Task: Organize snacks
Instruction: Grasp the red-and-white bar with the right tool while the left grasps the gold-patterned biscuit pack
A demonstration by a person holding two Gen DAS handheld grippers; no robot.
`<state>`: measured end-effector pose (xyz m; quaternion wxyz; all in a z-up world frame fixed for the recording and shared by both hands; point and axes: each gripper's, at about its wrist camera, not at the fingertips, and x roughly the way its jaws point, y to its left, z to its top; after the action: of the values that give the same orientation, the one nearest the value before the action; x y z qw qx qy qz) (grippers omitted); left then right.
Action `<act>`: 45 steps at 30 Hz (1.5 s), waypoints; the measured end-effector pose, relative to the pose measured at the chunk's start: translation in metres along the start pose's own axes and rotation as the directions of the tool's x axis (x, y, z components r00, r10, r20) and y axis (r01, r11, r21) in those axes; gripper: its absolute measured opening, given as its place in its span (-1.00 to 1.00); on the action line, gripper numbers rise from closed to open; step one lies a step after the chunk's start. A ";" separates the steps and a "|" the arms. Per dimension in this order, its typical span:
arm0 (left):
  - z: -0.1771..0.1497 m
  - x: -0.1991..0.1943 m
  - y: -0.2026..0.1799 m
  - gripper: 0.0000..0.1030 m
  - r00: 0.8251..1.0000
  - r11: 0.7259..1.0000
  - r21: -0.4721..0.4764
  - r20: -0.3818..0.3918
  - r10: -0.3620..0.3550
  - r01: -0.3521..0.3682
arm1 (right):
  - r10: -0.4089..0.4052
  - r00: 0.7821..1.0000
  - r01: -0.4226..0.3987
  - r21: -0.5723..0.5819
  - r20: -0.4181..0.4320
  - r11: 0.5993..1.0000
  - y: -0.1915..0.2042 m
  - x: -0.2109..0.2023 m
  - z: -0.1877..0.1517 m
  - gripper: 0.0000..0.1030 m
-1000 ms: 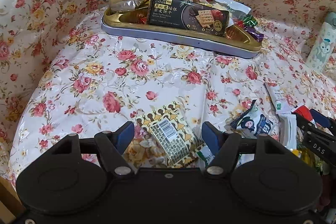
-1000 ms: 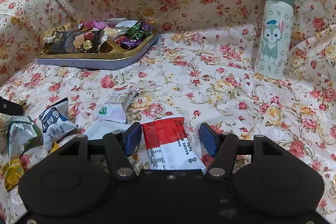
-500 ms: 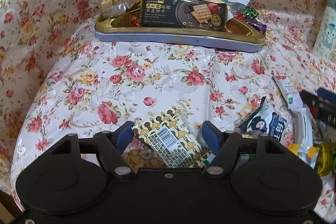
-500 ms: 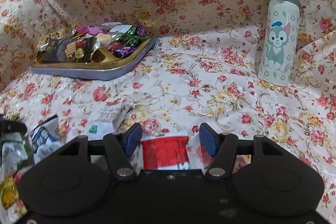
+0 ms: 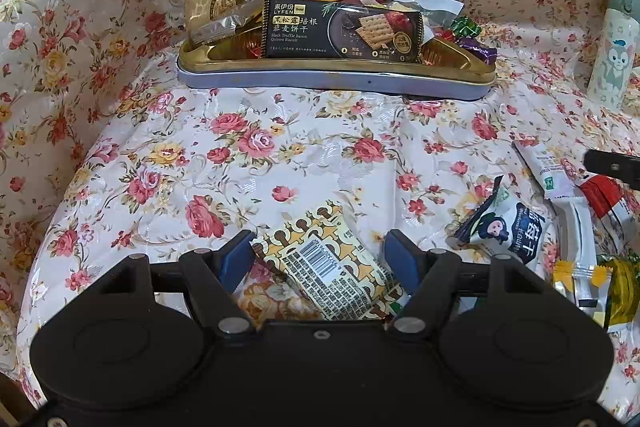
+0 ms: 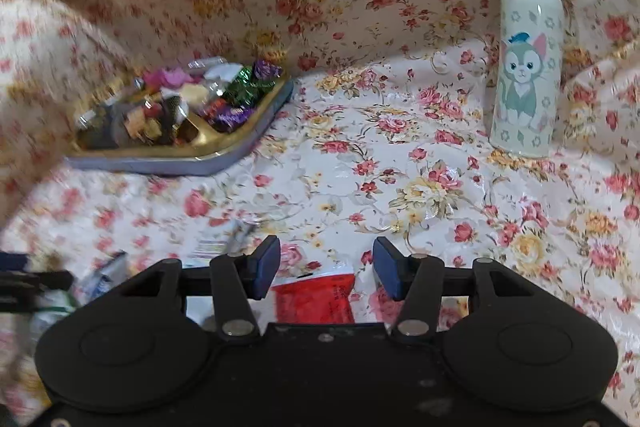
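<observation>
Since a second ago the right gripper has slid along the red-and-white packet, its jaws closing without touching it. Left gripper jaws stand wide around one barcoded yellow packet, not gripping. Farther off, one gold tray holds a "LYFEN" biscuit pack.

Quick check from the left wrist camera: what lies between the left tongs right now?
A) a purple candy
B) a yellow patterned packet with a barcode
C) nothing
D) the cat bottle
B: the yellow patterned packet with a barcode lies on the floral cloth between the left tongs, whose pads stand clear of it.
</observation>
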<state>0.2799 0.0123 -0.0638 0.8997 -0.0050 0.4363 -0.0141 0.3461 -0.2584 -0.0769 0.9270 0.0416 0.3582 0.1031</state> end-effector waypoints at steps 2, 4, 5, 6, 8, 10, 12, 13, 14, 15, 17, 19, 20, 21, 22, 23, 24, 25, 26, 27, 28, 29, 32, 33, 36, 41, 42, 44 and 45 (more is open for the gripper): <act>0.000 0.000 0.000 0.40 1.000 1.000 0.001 0.002 0.000 0.000 | 0.016 1.000 -0.016 -0.001 -0.019 1.000 -0.002 -0.008 -0.001 0.07; -0.001 0.000 0.000 0.40 1.000 1.000 0.002 0.004 -0.001 0.001 | 0.006 0.999 -0.007 -0.041 -0.033 0.999 0.002 -0.016 -0.006 0.07; -0.001 0.000 0.000 0.40 1.000 1.000 0.003 0.005 -0.002 0.002 | -0.002 0.999 -0.001 -0.063 -0.039 0.998 0.004 -0.018 -0.010 0.07; -0.001 0.000 0.001 0.40 1.000 1.000 0.005 0.006 -0.003 0.003 | -0.009 0.999 0.005 -0.084 -0.044 0.996 0.006 -0.020 -0.013 0.07; -0.001 -0.001 0.000 0.40 1.000 1.000 0.009 0.007 -0.005 0.005 | -0.030 0.998 0.023 -0.115 -0.055 0.993 0.010 -0.022 -0.021 0.07; -0.001 -0.001 0.001 0.40 1.000 1.000 0.010 0.006 -0.009 0.009 | -0.051 0.996 0.042 -0.127 -0.066 0.991 0.013 -0.019 -0.027 0.07; -0.001 -0.002 0.003 0.39 1.000 1.000 0.009 0.009 -0.017 0.017 | -0.065 0.996 0.057 -0.120 -0.067 0.991 0.014 -0.017 -0.032 0.08; -0.001 -0.003 0.003 0.39 1.000 1.000 0.010 0.012 -0.020 0.020 | -0.072 0.996 0.065 -0.117 -0.058 0.991 0.015 -0.017 -0.034 0.11; -0.002 -0.003 0.003 0.39 1.000 1.000 0.013 0.015 -0.022 0.022 | -0.079 0.995 0.072 -0.117 -0.055 0.991 0.016 -0.016 -0.034 0.11; -0.003 -0.003 0.003 0.39 1.000 1.000 0.014 0.019 -0.024 0.024 | -0.091 0.994 0.084 -0.120 -0.052 0.989 0.019 -0.016 -0.035 0.11; -0.004 -0.003 0.003 0.39 0.999 1.000 0.020 0.026 -0.024 0.023 | -0.113 0.993 0.107 -0.136 -0.044 0.985 0.023 -0.015 -0.037 0.09; -0.005 -0.004 0.003 0.38 0.999 1.000 0.020 0.031 -0.025 0.025 | -0.121 0.992 0.114 -0.144 -0.037 0.983 0.025 -0.015 -0.038 0.06; -0.005 -0.004 0.003 0.35 0.999 1.000 0.018 0.032 -0.023 0.022 | -0.119 0.992 0.112 -0.141 -0.038 0.984 0.024 -0.015 -0.037 0.05; -0.005 -0.004 0.003 0.28 0.999 1.000 0.014 0.034 -0.018 0.017 | -0.115 0.993 0.108 -0.133 -0.041 0.985 0.023 -0.015 -0.037 0.02; -0.004 -0.005 0.004 0.25 0.999 1.000 0.009 0.035 -0.015 0.015 | -0.112 0.993 0.105 -0.128 -0.042 0.986 0.022 -0.015 -0.036 -0.05; -0.004 -0.006 0.005 0.17 0.999 1.000 0.003 0.036 -0.013 0.013 | -0.109 0.993 0.103 -0.128 -0.043 0.986 0.022 -0.015 -0.035 -0.08; -0.003 -0.006 0.007 0.10 0.999 1.000 -0.001 0.035 -0.011 0.011 | -0.110 0.993 0.103 -0.133 -0.044 0.986 0.023 -0.015 -0.035 -0.13; -0.003 -0.007 0.009 0.09 0.999 1.000 -0.003 0.031 -0.012 0.012 | -0.110 0.993 0.103 -0.138 -0.043 0.985 0.024 -0.016 -0.036 -0.14; -0.002 -0.007 0.011 0.06 1.000 1.000 -0.005 0.026 -0.015 0.015 | -0.115 0.992 0.108 -0.144 -0.042 0.984 0.026 -0.016 -0.036 -0.15; -0.001 -0.007 0.012 0.06 1.000 1.000 -0.006 0.022 -0.020 0.020 | -0.119 0.992 0.112 -0.146 -0.041 0.983 0.026 -0.016 -0.036 -0.15; -0.001 -0.008 0.012 0.06 1.000 1.000 -0.005 0.018 -0.020 0.020 | -0.120 0.992 0.113 -0.144 -0.041 0.983 0.027 -0.016 -0.036 -0.15; -0.001 -0.009 0.012 0.06 1.000 1.000 0.000 0.018 -0.017 0.017 | -0.120 0.992 0.113 -0.141 -0.042 0.984 0.027 -0.015 -0.036 -0.15; -0.002 -0.017 0.010 0.07 0.999 1.000 0.021 0.047 0.010 -0.011 | -0.118 0.992 0.112 -0.132 -0.042 0.985 0.026 -0.015 -0.036 -0.15; -0.002 -0.020 0.009 0.07 0.998 1.000 0.024 0.060 0.015 -0.016 | -0.119 0.992 0.113 -0.135 -0.041 0.984 0.026 -0.015 -0.037 -0.15; -0.002 -0.028 0.010 0.08 0.996 1.000 0.025 0.086 0.016 -0.018 | -0.120 0.992 0.113 -0.136 -0.041 0.984 0.027 -0.015 -0.037 -0.15; -0.004 -0.033 0.010 0.12 0.996 0.999 0.032 0.086 0.005 -0.008 | -0.116 0.992 0.108 -0.137 -0.047 0.985 0.026 -0.015 -0.036 -0.15; -0.006 -0.034 0.011 0.12 0.997 0.999 0.031 0.083 0.005 -0.008 | -0.115 0.992 0.108 -0.136 -0.048 0.985 0.026 -0.014 -0.036 -0.15; -0.008 -0.034 0.011 0.12 0.997 1.000 0.026 0.075 0.001 -0.003 | -0.113 0.992 0.106 -0.134 -0.048 0.985 0.025 -0.014 -0.036 -0.15; -0.009 -0.033 0.011 0.13 0.998 1.000 0.026 0.070 0.000 -0.001 | -0.113 0.992 0.106 -0.134 -0.048 0.985 0.025 -0.014 -0.036 -0.15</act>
<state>0.2526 0.0246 -0.0432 0.9145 0.0064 0.4041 -0.0194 0.3077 -0.2367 -0.0904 0.9217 -0.0418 0.3779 0.0765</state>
